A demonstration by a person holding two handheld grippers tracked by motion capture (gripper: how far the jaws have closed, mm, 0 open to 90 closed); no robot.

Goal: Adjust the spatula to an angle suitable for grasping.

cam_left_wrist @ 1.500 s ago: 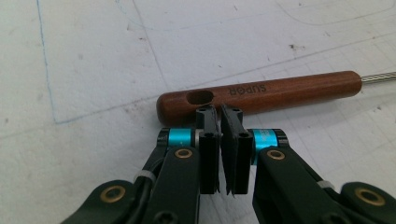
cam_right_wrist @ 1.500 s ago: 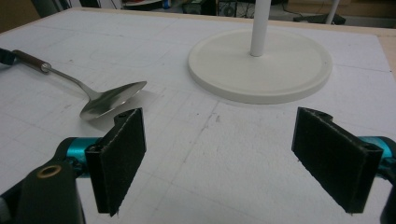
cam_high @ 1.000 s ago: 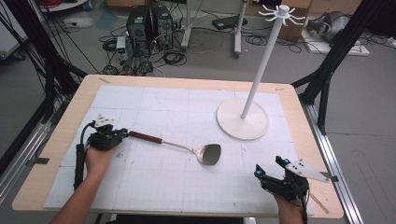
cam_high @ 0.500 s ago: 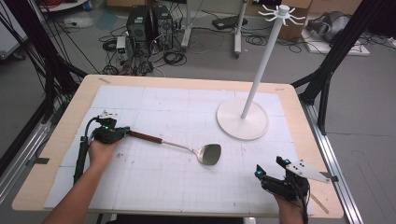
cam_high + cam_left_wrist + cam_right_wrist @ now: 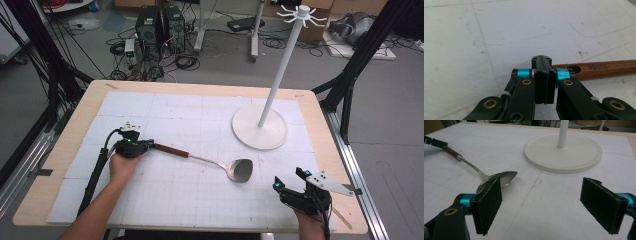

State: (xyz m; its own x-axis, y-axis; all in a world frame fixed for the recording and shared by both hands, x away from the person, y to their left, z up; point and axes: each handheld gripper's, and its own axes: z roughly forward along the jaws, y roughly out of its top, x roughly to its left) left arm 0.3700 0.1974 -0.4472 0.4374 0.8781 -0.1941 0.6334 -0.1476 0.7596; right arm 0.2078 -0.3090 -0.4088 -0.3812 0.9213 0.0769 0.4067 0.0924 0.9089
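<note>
While the left claw [image 5: 145,146] sits pressed shut with nothing between its pads at the wooden handle end of the ladle [image 5: 210,162], which lies on the bench [image 5: 200,107], the right claw [image 5: 287,185] hangs wide, empty.

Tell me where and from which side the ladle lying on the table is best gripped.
Probably by the wooden handle, near its end by the hanging hole. The ladle lies flat, handle toward the person's left and bowl toward the middle, so coming from the left side, fingers across the handle, suits it. The handle is straight and narrow; the bowl is wide, curved and smooth.
</note>
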